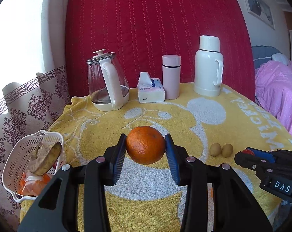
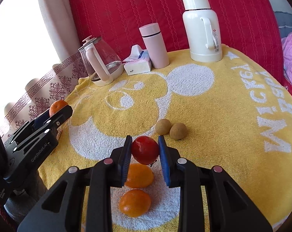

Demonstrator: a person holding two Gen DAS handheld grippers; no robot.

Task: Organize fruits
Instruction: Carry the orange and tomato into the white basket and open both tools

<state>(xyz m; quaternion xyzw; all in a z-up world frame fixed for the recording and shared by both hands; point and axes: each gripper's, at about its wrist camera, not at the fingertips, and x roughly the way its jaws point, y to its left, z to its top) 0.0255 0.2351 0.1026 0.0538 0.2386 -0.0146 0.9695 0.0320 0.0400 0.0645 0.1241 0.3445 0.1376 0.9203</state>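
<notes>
Now mid-carry, both fruits in grip. Orange (image 1: pixel 145 145) pinched betw pads of left gripper (image 1: pixel 146 150), lifted clear of yellow towel (image 1: pixel 233 127). Red fruit (image 2: pixel 145 149) clamped in right gripper (image 2: pixel 145 152), jaws narrow, also off cloth. White basket (image 1: pixel 12 164) at table's left edge, already w/ brown fruit (image 1: pixel 45 159) + orange items inside. Left on towel: two small brown fruits (image 2: pixel 170 129), two orange ones (image 2: pixel 136 189) under right gripper. Next, prob: swing left to above basket, lower, open; then same w/ right. Kettle, flasks at back, well apart.
</notes>
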